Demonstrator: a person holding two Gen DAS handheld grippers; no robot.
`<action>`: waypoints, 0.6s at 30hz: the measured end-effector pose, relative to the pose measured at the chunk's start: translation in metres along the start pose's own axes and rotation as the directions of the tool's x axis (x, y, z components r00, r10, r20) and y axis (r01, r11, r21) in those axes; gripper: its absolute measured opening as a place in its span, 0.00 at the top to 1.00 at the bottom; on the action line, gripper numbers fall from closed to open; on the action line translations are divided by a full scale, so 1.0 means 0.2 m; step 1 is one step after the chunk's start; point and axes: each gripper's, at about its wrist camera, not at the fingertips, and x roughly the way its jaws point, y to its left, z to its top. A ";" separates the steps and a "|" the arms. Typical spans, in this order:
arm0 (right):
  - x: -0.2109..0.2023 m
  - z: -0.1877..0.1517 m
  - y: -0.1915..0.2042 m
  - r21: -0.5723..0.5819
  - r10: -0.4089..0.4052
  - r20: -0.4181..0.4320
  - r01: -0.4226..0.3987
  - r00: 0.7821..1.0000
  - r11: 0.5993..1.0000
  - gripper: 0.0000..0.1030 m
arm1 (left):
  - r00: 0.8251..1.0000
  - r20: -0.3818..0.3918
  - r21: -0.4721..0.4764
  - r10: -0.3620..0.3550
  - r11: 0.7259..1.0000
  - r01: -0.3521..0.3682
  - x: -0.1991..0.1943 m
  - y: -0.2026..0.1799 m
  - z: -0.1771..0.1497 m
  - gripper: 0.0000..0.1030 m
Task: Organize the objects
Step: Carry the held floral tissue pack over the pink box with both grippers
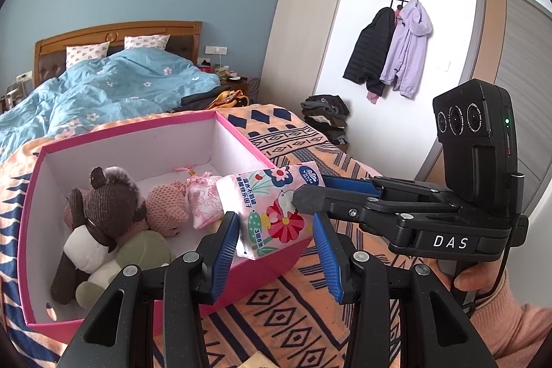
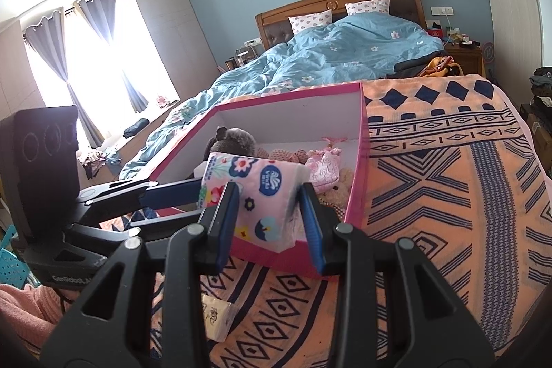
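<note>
tissue pack held over the near rim of the pink box, most of the tidying already inside.

the right gripper point(image 2: 270, 223) has its jaws closed on the flowered tissue pack point(image 2: 257, 192), which hangs partly above the box's front wall, not yet let go; the left gripper point(image 1: 276, 250) has its jaws spread apart, flanking the pack's lower end without clearly pinching it. inside the pink box point(image 1: 114, 135) already lie a brown teddy bear point(image 1: 107, 195), a pink knitted toy point(image 1: 165, 206), a green and white soft toy point(image 1: 138, 252) and a pink pouch point(image 1: 203, 202), so the job looks well along. only the right wrist view shows a small packet point(image 2: 217, 321) on the patterned blanket point(image 2: 448, 195), likely left to stow; the left view alone shows the toys fully.
</note>
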 end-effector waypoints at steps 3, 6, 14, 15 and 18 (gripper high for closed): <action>0.02 0.00 -0.01 0.005 -0.003 -0.005 0.003 1.000 1.000 0.62 | 1.000 -0.003 -0.001 0.004 1.000 -0.004 0.01 0.01 0.00 0.57; 0.03 0.00 -0.02 0.009 -0.004 -0.008 0.004 1.000 1.000 0.62 | 1.000 -0.008 -0.005 0.004 1.000 -0.004 0.02 0.01 0.00 0.57; 0.05 0.01 -0.04 0.011 -0.010 -0.014 0.010 1.000 1.000 0.62 | 1.000 -0.014 -0.011 0.010 1.000 -0.010 0.05 0.02 0.02 0.57; 0.05 0.01 -0.04 0.011 -0.011 -0.015 0.011 1.000 1.000 0.62 | 1.000 -0.015 -0.012 0.012 1.000 -0.012 0.05 0.02 0.02 0.57; 0.07 0.01 -0.05 0.013 -0.013 -0.019 0.013 1.000 1.000 0.62 | 1.000 -0.020 -0.014 0.015 1.000 -0.015 0.07 0.03 0.01 0.57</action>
